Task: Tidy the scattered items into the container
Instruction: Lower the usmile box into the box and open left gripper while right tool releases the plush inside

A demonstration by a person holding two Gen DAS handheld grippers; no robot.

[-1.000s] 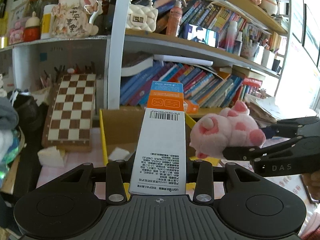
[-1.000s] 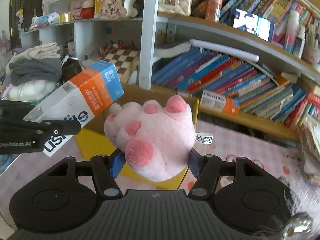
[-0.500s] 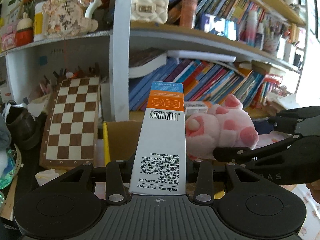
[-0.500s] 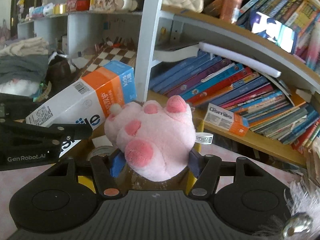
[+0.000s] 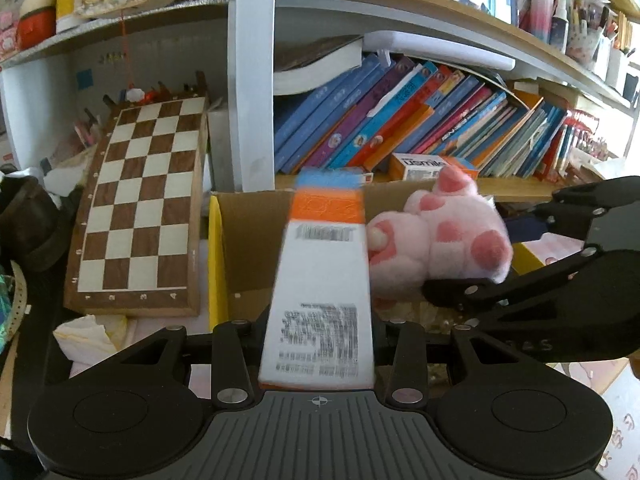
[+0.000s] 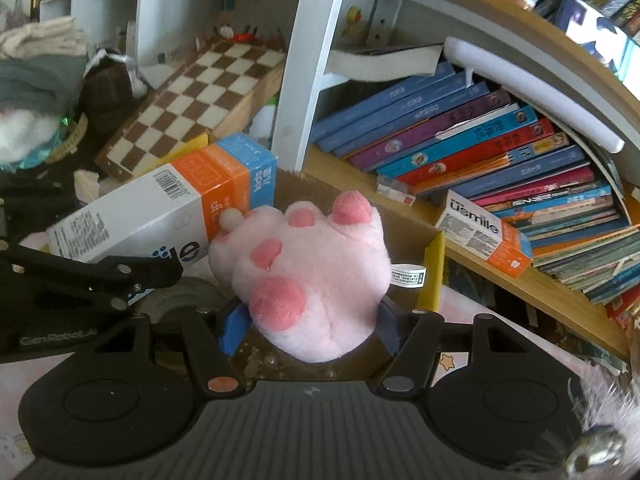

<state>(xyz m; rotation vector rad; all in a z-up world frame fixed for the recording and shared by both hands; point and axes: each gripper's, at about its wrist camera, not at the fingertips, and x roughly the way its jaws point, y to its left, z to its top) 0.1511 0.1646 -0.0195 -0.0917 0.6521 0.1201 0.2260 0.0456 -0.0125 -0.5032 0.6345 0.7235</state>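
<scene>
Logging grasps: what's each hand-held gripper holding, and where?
Left: box, by its bottom end. Right: plush paw, by its lower sides.

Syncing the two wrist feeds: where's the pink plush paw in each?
Left wrist: pink plush paw right of centre, beside the held box.
Right wrist: centre, clamped in the jaws.
Shared landmark: chessboard.

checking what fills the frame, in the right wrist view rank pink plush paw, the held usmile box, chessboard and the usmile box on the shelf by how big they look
1. pink plush paw, though it is nearest the camera
2. held usmile box
3. chessboard, close to the held box, so unsure
4. usmile box on the shelf
</scene>
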